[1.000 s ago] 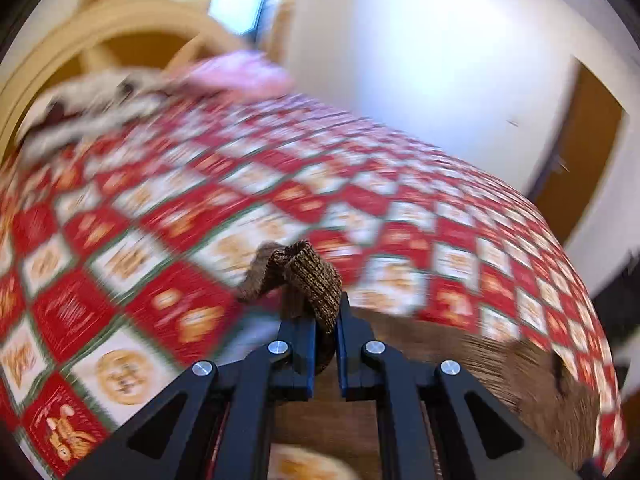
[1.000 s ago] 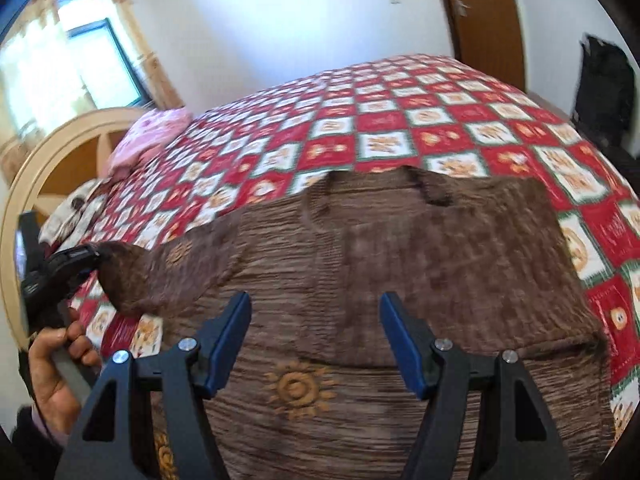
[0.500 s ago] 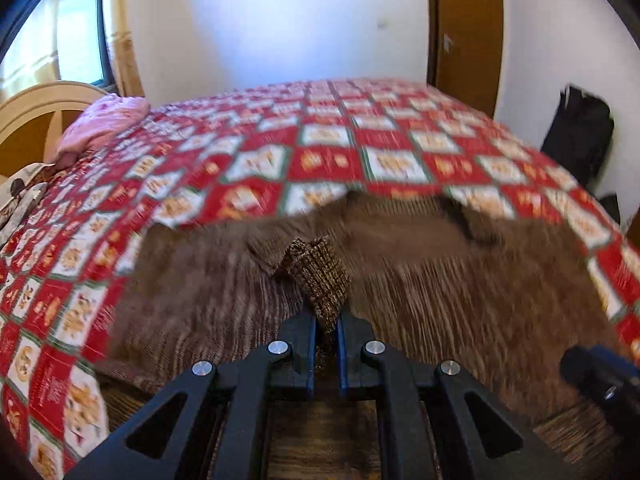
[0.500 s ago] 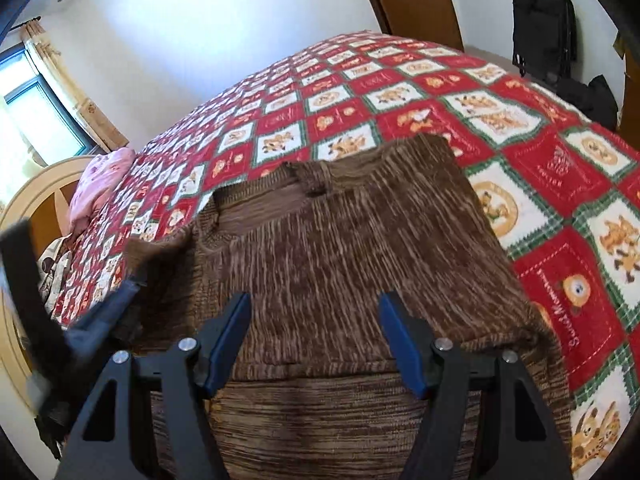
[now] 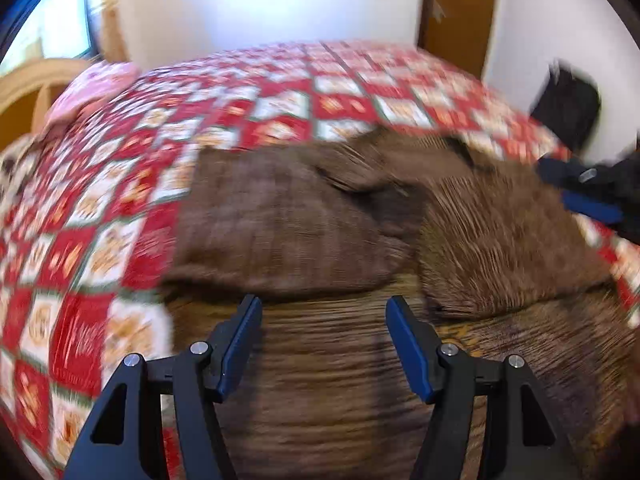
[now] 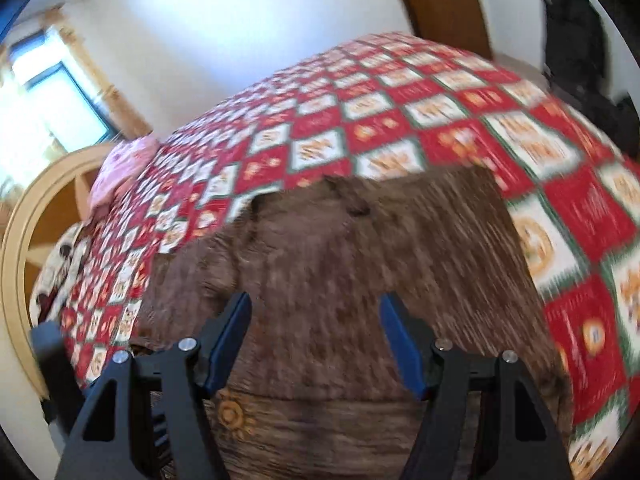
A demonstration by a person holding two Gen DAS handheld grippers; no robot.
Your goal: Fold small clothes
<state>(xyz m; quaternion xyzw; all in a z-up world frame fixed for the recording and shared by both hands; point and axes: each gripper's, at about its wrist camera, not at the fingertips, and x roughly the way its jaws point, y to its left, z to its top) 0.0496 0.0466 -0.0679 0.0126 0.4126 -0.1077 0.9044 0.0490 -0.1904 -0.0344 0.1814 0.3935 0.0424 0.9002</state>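
Red-and-white patchwork quilt [image 5: 120, 248] covers the bed; on it lies the brown sweater [image 5: 320, 380], folded sleeve [image 5: 288, 224] left. Left tongs [image 5: 322, 344], opening and empty, hover nearest above its hem; right tongs [image 6: 314, 340] gape empty over the body.

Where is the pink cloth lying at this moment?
In both wrist views the pink cloth lies far left on the patterned bedspread, beside the curved wooden bed frame, well away from the brown sweater.

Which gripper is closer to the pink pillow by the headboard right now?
Left. The left gripper hangs over the brown sweater's folded side nearest the pink pillow, jaws opening with nothing between them. The right gripper is over the sweater's far side, farther away.
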